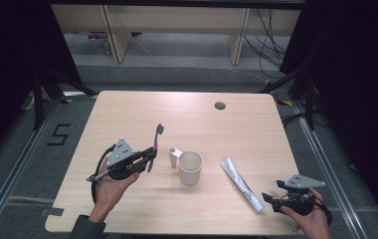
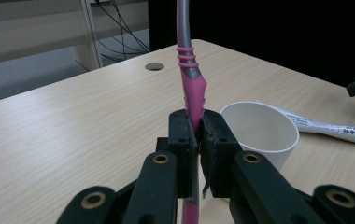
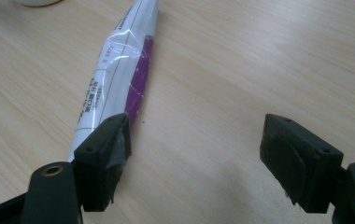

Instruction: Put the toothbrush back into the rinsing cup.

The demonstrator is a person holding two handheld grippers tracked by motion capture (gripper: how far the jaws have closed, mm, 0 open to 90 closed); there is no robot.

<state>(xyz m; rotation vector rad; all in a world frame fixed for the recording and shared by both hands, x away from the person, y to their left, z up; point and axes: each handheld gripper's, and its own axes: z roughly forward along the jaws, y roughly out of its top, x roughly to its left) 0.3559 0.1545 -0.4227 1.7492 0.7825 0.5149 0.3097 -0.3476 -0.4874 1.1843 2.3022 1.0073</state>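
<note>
A pink and grey toothbrush (image 1: 155, 141) stands up from my left gripper (image 1: 151, 155), which is shut on its pink handle (image 2: 194, 95); the bristle head points away from me. Just right of it a white cup (image 1: 190, 167) with a side handle stands upright on the table; its rim (image 2: 259, 126) shows beside the jaws. A white and purple toothpaste tube (image 1: 241, 183) lies flat at the right. My right gripper (image 1: 272, 194) is open low over the table, its left jaw beside the tube's near end (image 3: 115, 70) and nothing between the jaws.
The wooden table (image 1: 127, 114) has a round cable hole (image 1: 220, 105) at the back right. Dark curtains flank both sides, and cables lie on the floor beyond.
</note>
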